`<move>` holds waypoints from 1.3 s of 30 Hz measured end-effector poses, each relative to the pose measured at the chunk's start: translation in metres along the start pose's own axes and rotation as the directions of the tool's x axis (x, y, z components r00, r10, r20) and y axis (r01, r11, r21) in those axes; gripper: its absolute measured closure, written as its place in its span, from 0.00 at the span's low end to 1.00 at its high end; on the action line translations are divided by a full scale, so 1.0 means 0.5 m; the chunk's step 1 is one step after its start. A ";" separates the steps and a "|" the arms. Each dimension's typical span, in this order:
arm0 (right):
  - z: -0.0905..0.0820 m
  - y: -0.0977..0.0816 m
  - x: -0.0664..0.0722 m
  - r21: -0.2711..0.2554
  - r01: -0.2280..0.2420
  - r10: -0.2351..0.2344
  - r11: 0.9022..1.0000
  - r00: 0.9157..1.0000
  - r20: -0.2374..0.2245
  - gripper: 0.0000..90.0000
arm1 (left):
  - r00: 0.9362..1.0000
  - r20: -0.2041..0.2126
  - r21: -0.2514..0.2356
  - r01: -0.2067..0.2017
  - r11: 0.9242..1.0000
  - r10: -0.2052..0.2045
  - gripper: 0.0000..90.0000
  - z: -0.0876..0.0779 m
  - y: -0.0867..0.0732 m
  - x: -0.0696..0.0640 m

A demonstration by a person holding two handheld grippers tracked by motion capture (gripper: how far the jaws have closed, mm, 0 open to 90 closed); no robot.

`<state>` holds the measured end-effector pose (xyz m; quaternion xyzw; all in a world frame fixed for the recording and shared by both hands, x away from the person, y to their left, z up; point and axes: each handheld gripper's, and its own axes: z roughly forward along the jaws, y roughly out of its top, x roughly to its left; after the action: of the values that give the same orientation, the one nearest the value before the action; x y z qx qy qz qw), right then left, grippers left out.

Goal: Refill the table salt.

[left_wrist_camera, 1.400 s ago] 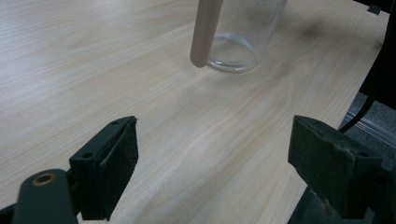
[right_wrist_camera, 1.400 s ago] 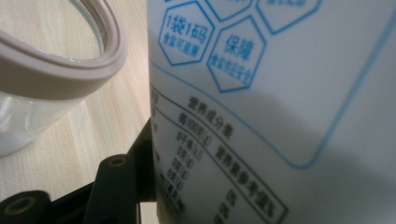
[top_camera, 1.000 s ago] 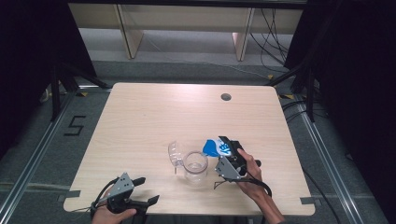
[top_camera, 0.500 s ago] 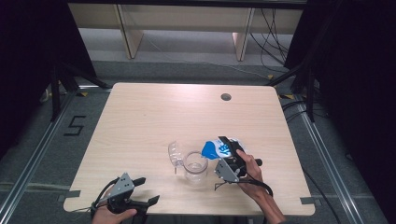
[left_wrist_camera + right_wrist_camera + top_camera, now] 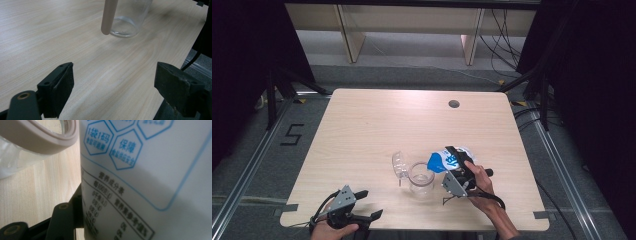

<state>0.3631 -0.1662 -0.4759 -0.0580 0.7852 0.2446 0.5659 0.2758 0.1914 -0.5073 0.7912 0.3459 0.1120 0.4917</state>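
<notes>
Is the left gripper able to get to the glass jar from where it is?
Probably yes. The left gripper is open, and bare table lies between it and the glass jar. Its hinged lid hangs on the near side.

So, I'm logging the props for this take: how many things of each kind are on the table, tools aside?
Clear glass jars: 1
Clear lids: 1
Blue-and-white pouches, held in the right tool: 1
Total: 3

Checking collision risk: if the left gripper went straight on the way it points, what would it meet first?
Probably the clear glass jar with its beige-rimmed lid hanging beside it; bare wooden table lies before them. Depth is uncertain.
</notes>
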 end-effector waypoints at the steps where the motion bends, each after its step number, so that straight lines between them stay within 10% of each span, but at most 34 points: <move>1: 0.001 -0.001 0.010 0.004 -0.074 0.074 0.997 0.997 -0.020 0.52 | 1.000 0.000 0.000 0.000 1.000 0.000 0.17 0.000 0.000 0.000; 39: 0.005 0.012 0.011 0.013 0.135 -0.136 0.991 0.991 0.022 0.53 | 1.000 0.000 0.009 -0.007 1.000 0.007 0.17 0.001 -0.001 0.000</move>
<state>0.3608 -0.1588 -0.4796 -0.1052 0.7742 0.2020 0.5906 0.2760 0.1909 -0.5079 0.7946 0.3436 0.1123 0.4877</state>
